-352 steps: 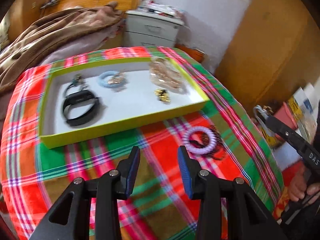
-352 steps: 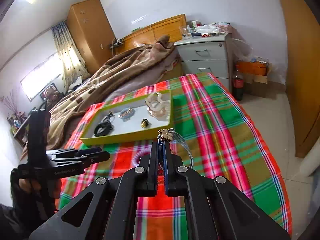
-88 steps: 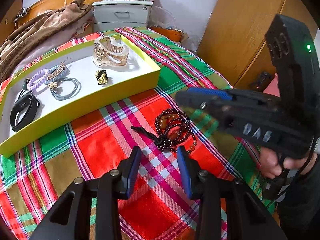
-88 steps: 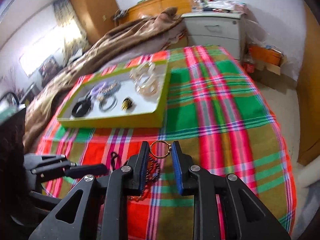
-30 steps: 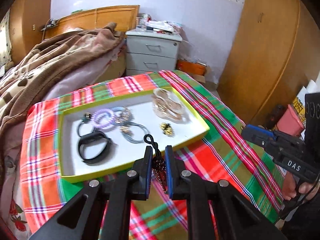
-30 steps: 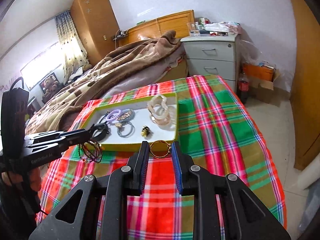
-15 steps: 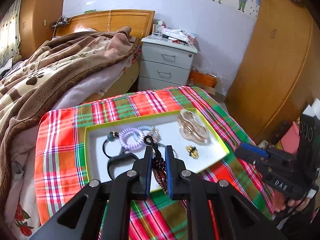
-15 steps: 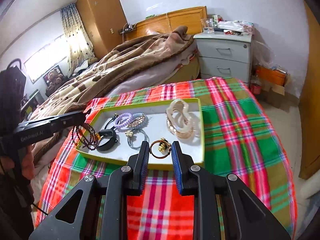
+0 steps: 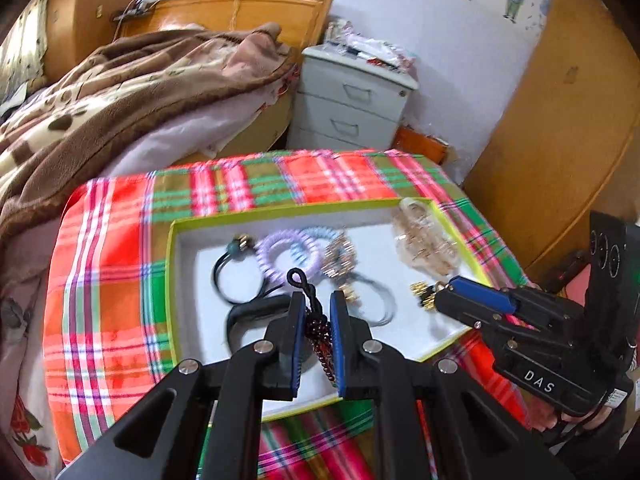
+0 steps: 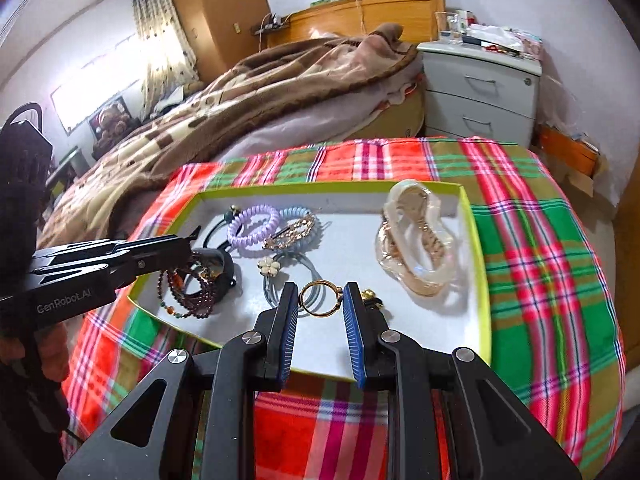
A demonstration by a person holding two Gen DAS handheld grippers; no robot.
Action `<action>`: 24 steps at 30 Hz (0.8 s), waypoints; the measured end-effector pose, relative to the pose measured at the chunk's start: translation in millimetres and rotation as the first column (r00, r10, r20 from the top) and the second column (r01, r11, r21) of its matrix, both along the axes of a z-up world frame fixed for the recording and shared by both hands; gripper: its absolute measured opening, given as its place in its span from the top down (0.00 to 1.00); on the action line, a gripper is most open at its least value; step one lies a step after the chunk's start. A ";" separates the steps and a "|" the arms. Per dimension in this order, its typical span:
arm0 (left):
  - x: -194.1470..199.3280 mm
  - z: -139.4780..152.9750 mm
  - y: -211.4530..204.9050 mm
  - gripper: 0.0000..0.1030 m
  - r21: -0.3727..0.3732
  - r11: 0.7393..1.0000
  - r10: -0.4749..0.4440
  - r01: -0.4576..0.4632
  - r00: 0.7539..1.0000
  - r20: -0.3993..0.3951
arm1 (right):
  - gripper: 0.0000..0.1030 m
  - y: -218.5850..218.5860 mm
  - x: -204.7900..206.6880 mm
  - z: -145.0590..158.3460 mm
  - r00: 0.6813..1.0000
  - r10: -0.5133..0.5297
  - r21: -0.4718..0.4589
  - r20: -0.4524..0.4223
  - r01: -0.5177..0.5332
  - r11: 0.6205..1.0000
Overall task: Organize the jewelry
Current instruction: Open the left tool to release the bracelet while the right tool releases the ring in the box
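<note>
A yellow-green tray (image 10: 476,240) with a white floor sits on the plaid-covered table (image 10: 540,280). My left gripper (image 9: 317,303) is shut on a dark red bead bracelet (image 9: 319,336) by its black cord, and the beads hang over the tray's near left part (image 10: 188,300). My right gripper (image 10: 320,298) is shut on a thin gold ring (image 10: 320,314), held above the tray's near edge. In the left wrist view the right gripper (image 9: 444,294) reaches in from the right, over the tray's right corner. The left gripper (image 10: 192,240) enters the right wrist view from the left.
In the tray lie a purple coil hair tie (image 10: 252,224), a blue coil (image 10: 298,216), a black band (image 10: 220,268), a grey flower hair tie (image 10: 272,268), a clear hair claw (image 10: 416,236) and gold earrings (image 9: 424,294). A bed with a brown blanket (image 10: 260,80) and a white nightstand (image 10: 480,88) stand behind.
Both grippers have moved forward and down toward the tray, each keeping its hold. The beads now hang over the tray's left part, and the ring is above its near edge.
</note>
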State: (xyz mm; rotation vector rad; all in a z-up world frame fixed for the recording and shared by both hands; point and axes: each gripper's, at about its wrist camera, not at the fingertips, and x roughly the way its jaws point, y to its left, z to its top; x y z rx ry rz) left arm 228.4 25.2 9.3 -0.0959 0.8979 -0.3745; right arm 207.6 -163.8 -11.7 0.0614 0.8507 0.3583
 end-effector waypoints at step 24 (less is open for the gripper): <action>-9.4 -29.0 28.7 0.84 0.018 0.998 0.061 -0.060 0.996 -0.064 | 0.77 32.3 13.2 -24.8 0.997 0.055 -0.169 -0.051 -0.063 0.984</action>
